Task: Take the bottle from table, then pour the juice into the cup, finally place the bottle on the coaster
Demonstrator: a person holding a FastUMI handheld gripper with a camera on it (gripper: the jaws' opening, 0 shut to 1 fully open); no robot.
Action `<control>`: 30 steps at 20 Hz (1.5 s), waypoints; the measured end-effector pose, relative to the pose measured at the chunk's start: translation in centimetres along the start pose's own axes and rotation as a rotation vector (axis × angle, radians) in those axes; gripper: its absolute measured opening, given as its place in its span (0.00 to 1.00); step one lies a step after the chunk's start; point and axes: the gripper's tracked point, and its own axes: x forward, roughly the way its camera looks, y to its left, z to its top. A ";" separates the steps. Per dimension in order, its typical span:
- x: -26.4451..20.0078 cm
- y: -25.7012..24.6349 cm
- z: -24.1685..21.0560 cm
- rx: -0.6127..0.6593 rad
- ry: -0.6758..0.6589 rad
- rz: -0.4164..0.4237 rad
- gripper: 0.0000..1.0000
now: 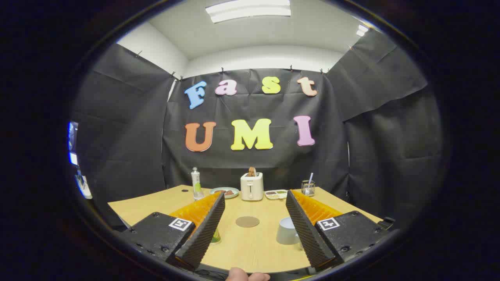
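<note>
Hovering above the near edge of the table [164, 205], the gripper [256, 203] has its two fingers spread wide apart with nothing held between them. Just behind the left finger [203, 230], low on the tabletop, a small part of a greenish object [216, 236] peeks out; it may be the juice bottle, but too little shows to be sure. Beside the right finger [306, 230], almost touching its inner face, stands the pale cup [287, 231]. Between the fingers and a little farther out lies the round brown coaster [247, 221], bare. A fingertip of the person's hand [247, 276] shows at the very near edge. Along the far side of the table, from left to right, stand a slim tube-like bottle [196, 183], a plate [224, 192] with dark food, a white toaster [252, 186] with bread sticking up, a divided tray [275, 194], and a glass [308, 187] with a straw.
</note>
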 end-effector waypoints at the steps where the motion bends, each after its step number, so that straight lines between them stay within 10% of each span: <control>1: 0.0 -0.1 -0.1 -0.003 0.002 -0.003 1.00; 30: -0.3 1.9 -5.4 0.025 0.086 -0.061 1.00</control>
